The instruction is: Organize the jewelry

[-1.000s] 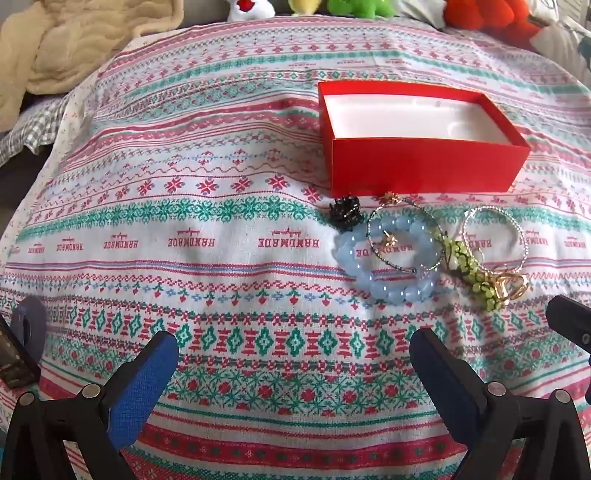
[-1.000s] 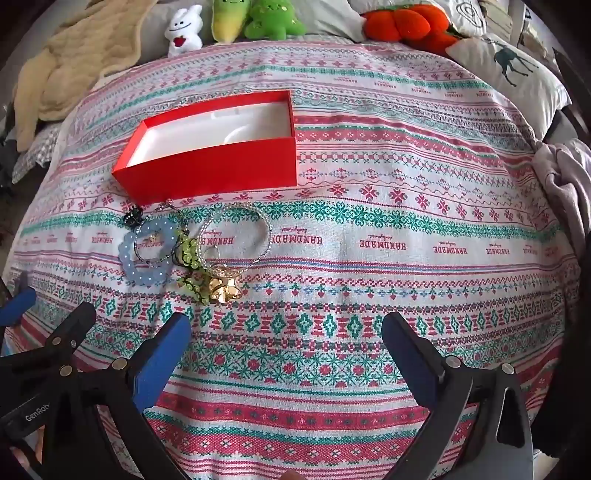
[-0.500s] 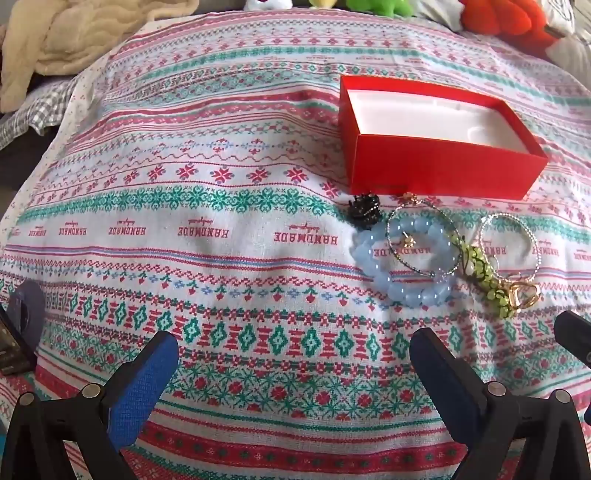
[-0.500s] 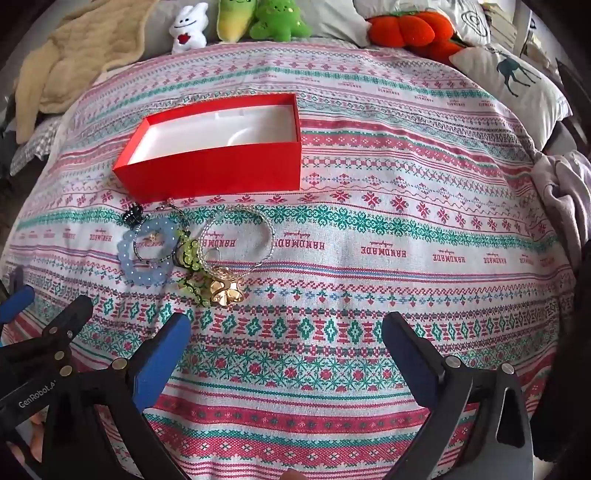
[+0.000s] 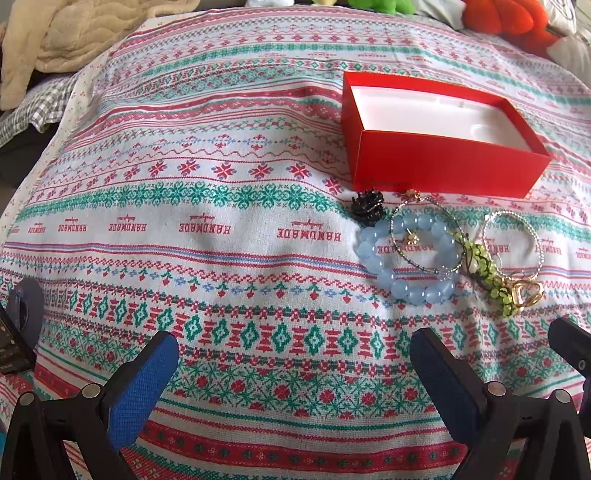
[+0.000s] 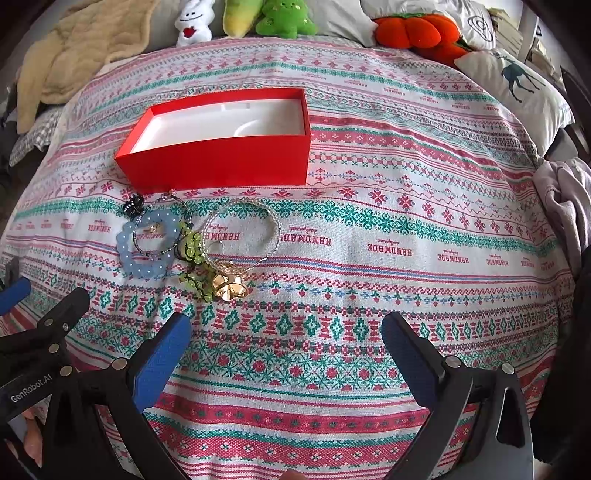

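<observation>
Left gripper (image 5: 293,363): it is hovering low over the patterned cloth (image 5: 221,280), its 2 blue-padded fingers spread wide and gripping nothing.
Right gripper (image 6: 286,341): it is hanging over the near part of the same cloth, its jaws standing wide apart and empty; in its own view the left gripper's black frame is showing at the lower left.
Jewelry pile: it is lying on the cloth just beyond the fingertips, between the grippers and the red box (image 6: 221,155), and nothing is touching it.
Blue bead bracelet (image 5: 400,258): it is lying flat at the left of the pile, with a thin wire bangle (image 5: 424,236) overlapping it.
Black hair clip (image 5: 367,208): it is sitting just beyond the blue beads, close to the box's front wall.
Green bead strand (image 5: 487,269): it is running along the right of the blue bracelet.
Gold piece (image 6: 229,286): it is resting at the near end of the green strand.
Silver bangle (image 6: 242,230): it is lying flat at the right of the pile, touching the gold piece.
Red box: it is sitting open beyond the pile, showing only its white lining.
Plush toys (image 6: 286,18): they are lining the far edge of the cloth.
Beige blanket (image 6: 81,55): it is lying bunched at the far left.
Deer pillow (image 6: 517,85): it is leaning at the far right.
</observation>
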Available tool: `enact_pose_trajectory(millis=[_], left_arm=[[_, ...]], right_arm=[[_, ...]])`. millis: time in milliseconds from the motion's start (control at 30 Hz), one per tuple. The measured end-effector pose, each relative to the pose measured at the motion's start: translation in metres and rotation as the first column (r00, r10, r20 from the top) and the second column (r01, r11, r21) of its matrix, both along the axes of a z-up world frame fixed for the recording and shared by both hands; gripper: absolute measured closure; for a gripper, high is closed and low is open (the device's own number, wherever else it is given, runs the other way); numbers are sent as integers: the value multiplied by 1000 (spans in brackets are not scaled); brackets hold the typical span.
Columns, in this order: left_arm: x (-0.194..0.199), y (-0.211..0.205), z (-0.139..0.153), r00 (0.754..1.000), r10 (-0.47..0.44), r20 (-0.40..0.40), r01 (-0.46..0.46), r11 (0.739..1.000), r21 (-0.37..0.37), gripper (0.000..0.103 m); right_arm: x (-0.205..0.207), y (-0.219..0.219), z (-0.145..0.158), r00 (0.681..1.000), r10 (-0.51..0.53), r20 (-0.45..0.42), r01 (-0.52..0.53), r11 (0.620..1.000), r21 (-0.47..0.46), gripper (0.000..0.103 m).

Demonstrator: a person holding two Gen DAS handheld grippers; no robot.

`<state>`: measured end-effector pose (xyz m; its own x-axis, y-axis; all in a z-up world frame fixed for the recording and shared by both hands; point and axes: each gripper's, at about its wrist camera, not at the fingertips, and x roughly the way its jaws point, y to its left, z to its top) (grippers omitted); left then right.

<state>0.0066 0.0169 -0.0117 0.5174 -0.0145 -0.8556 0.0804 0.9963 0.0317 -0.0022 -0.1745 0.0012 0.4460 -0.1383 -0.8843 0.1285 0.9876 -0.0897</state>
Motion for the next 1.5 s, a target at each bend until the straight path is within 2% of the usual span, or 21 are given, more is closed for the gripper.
enact_pose_trajectory(millis=[1500], left_arm=[[-1, 1, 4, 1000, -10, 0, 10, 1000, 16, 0]], right_arm=[[1, -2, -5, 1000, -2, -21, 2, 1000, 9, 0]])
